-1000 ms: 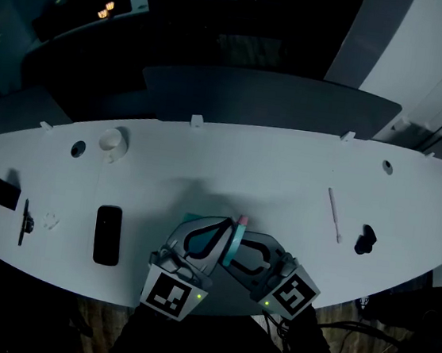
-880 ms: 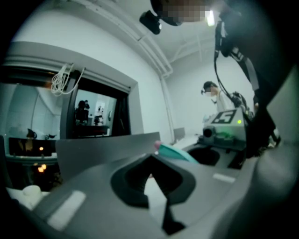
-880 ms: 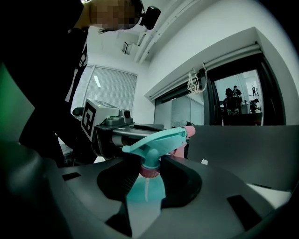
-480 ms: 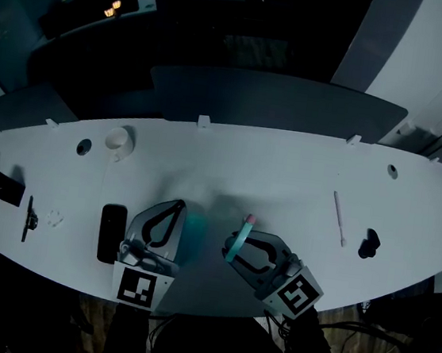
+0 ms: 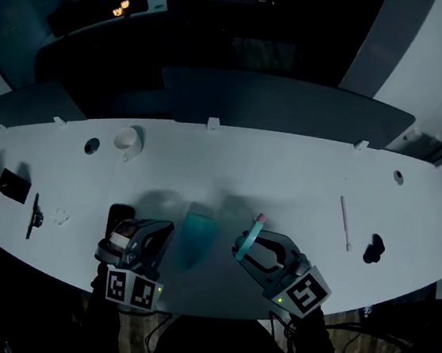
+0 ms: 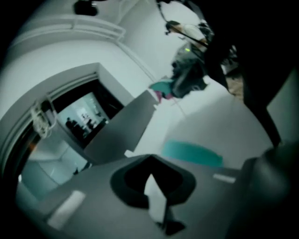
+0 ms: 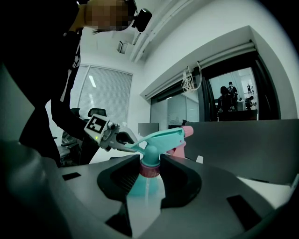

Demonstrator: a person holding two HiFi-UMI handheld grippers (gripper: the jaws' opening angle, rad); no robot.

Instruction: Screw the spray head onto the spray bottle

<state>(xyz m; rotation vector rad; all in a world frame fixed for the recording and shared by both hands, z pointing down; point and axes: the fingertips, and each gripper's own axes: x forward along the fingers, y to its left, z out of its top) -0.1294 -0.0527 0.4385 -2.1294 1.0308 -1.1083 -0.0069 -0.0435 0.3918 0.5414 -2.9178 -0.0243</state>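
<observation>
The room is dim, and the white worktop [image 5: 302,170] curves across in front of the person. The right tongs [image 5: 246,245] are part-way open and clamped on the bottle [image 7: 145,189] just under its pink collar, holding it upright near the front edge of the worktop. The teal spray head [image 7: 161,137] sits on the bottle's neck with its pink nozzle pointing away from the person. How tightly it is screwed on I cannot tell. From above, only the thin teal line of the spray head [image 5: 254,232] shows between the jaws. The left tongs [image 5: 162,232] are off to the left, well apart from the bottle. They are closed tight with nothing in them, and in their own view the jaws [image 6: 150,161] meet. Between the two tools a teal patch [image 5: 196,237] lies on the worktop, soft-edged and blurred. A black slab [image 5: 120,214] lies just beside the left tongs, partly under them. Further back on the left stands a small white cup [image 5: 128,140]. Over on the right are a pink stick [image 5: 345,221] and a small black lump [image 5: 372,249], near each other. At the far left edge sits a black box [image 5: 14,185].
</observation>
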